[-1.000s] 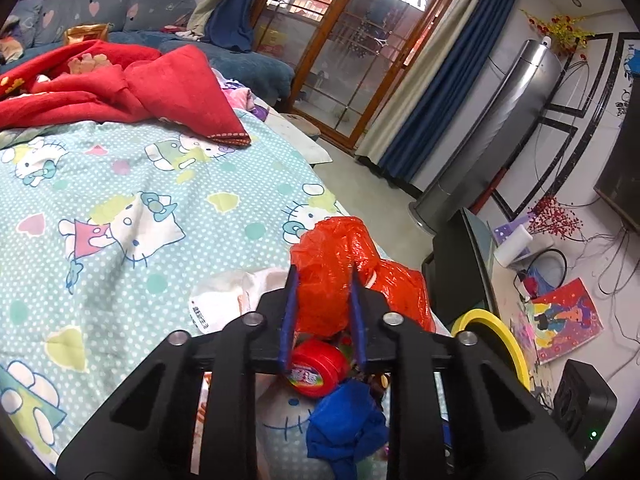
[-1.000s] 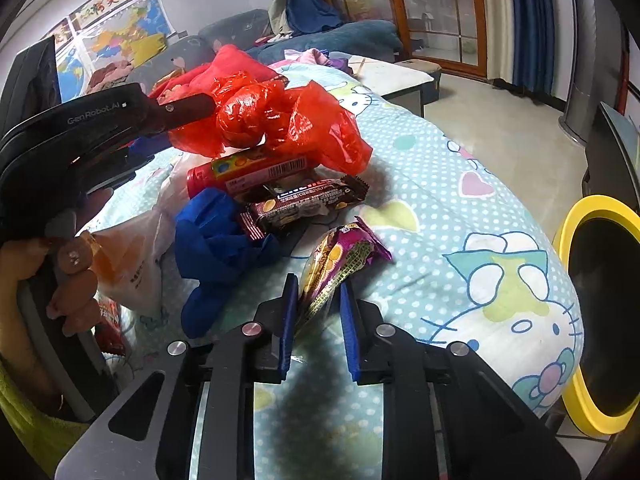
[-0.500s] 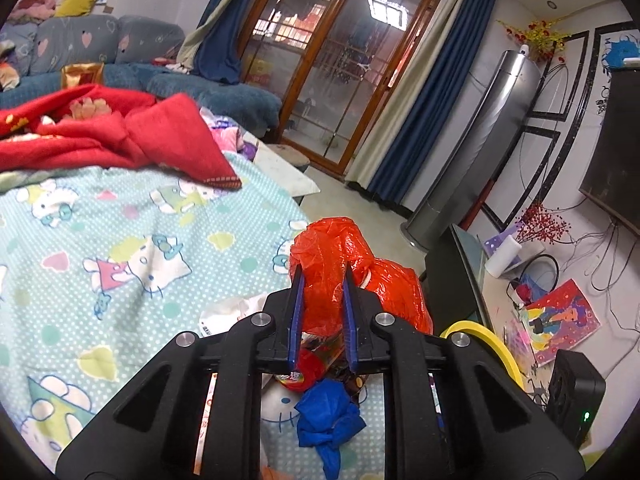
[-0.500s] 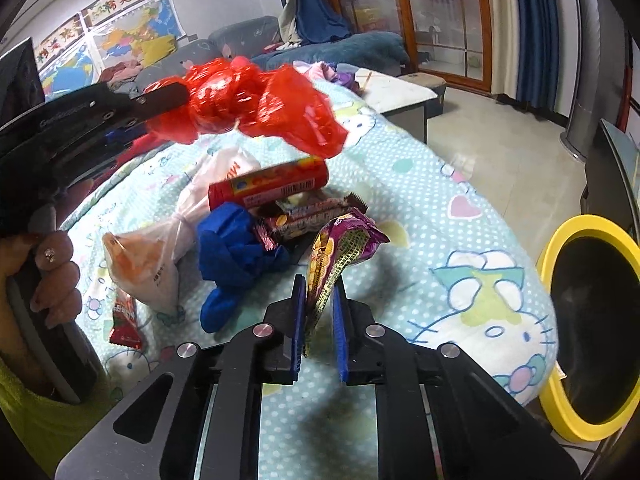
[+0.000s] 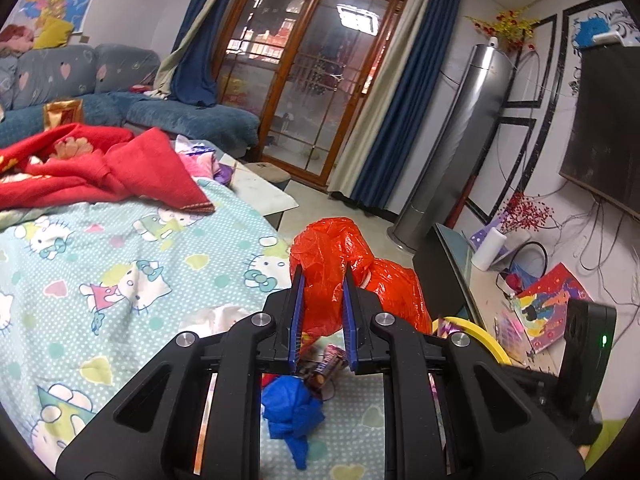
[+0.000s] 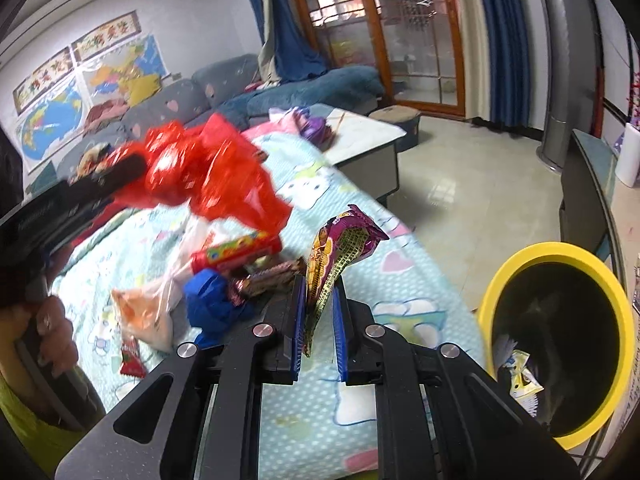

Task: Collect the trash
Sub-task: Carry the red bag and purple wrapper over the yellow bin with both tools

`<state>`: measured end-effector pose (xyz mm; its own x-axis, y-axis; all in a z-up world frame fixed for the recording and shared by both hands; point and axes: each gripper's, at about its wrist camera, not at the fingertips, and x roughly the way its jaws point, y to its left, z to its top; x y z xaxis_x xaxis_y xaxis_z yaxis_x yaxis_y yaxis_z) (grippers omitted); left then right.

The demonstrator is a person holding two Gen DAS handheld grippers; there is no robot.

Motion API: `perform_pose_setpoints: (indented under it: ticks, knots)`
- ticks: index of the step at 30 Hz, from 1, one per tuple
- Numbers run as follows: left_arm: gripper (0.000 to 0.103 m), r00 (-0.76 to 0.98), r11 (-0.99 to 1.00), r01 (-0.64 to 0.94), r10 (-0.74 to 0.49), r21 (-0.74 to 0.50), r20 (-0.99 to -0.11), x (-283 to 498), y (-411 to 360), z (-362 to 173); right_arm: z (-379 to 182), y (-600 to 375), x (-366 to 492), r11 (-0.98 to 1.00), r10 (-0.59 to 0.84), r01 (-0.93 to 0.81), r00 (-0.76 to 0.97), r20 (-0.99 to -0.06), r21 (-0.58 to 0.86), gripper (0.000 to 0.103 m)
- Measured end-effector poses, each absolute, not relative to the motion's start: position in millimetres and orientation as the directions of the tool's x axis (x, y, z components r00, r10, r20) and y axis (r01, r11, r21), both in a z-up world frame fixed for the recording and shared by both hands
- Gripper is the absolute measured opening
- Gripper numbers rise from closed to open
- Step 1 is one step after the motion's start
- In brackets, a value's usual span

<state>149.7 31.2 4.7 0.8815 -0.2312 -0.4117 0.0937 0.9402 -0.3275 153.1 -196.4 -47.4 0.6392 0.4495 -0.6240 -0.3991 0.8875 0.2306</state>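
Red bag: crumpled plastic, pinched in the left claw, lifted clear of the bed.
Purple wrapper: clamped in the right claw, whose jaws have just been closing on it, raised off the bed.
Left on bed: blue wad, red tube, brown bar, near the claws.
Yellow bin: on the floor, right of the bed.
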Motion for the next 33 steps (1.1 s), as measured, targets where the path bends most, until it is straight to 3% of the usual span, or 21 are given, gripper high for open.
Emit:
perform_pose_setpoints:
  ticks: [33]
  knots:
    - [0.011,0.812,0.926,0.311,-0.375,-0.213,-0.446,145.3,-74.0,-2.2,-28.2,-315.8,162.3,0.934,0.330,-0.179,0.760,-0.560,0.308,0.013]
